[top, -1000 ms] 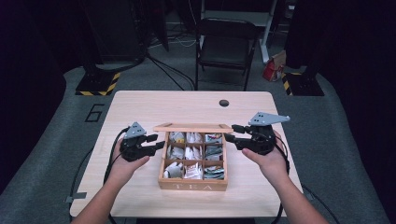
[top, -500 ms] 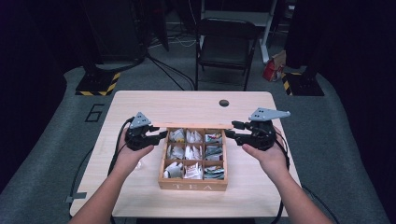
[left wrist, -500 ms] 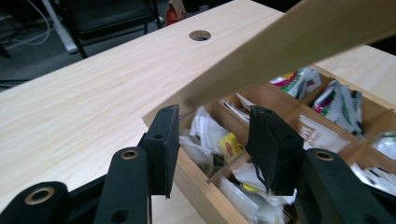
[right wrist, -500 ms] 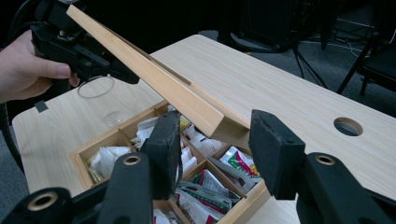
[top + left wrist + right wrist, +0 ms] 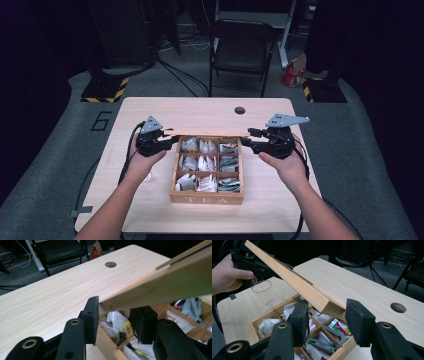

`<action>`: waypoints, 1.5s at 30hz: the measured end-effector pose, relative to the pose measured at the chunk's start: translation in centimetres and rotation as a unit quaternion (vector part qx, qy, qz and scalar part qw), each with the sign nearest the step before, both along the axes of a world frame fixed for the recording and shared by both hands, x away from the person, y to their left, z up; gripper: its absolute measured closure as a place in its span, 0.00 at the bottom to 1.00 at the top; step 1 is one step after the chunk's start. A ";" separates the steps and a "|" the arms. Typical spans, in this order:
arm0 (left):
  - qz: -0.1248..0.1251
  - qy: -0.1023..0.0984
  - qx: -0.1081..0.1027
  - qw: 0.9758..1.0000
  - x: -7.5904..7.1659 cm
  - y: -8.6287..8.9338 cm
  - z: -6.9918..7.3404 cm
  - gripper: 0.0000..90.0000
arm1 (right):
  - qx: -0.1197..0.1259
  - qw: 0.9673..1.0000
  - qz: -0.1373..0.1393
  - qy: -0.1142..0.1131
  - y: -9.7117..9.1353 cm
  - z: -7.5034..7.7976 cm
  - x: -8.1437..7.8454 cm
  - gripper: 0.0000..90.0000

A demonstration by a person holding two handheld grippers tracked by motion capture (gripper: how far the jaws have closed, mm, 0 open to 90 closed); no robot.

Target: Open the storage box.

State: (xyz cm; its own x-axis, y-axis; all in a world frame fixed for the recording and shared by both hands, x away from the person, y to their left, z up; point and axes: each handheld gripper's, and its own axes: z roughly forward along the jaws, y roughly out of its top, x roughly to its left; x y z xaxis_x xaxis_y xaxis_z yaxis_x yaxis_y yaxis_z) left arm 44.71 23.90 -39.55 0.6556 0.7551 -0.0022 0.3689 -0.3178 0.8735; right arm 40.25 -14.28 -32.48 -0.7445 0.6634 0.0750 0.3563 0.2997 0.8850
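A wooden tea box [image 5: 207,192] is seen near the front middle of the light wooden table [image 5: 150,210], its compartments filled with tea packets [image 5: 206,162]. Its hinged lid [image 5: 207,134] is raised over the back edge of the box, seen edge-on as a thin strip in the high view. The left gripper [image 5: 172,142] is held at the lid's left end, and in the left gripper view the lid's corner [image 5: 110,305] is seen lying between the parted jaws; whether the pads are pressed on it cannot be told. The right gripper [image 5: 246,142] is held at the lid's right end, its jaws spread wider than the lid's end [image 5: 329,306], with open gaps left on both sides. A clear glass [image 5: 265,293] is seen standing on the table just beside the box's left wall, under the left hand [image 5: 227,275]. Bare tabletop is left behind the box up to a round cable hole [image 5: 239,110], and along both side edges
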 end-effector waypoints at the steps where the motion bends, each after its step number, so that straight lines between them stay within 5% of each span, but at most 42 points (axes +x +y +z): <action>1: 0.001 0.002 0.001 1.000 0.1 0.0 0.1 0.66 | -0.002 1.000 0.001 -0.003 0.0 0.0 0.1 0.59; 13: 0.003 0.009 0.004 1.000 0.3 -0.1 0.4 0.66 | 0.000 1.000 -0.004 -0.002 0.1 -0.3 0.7 0.60; 30: 0.007 0.016 0.000 1.000 1.0 -0.2 0.9 0.66 | -0.002 1.000 -0.020 0.011 -0.2 -4.1 3.0 0.54; 45: 0.009 0.017 -0.010 1.000 1.7 -0.1 1.1 0.66 | -0.011 0.999 -0.040 0.017 0.6 -5.9 6.0 0.56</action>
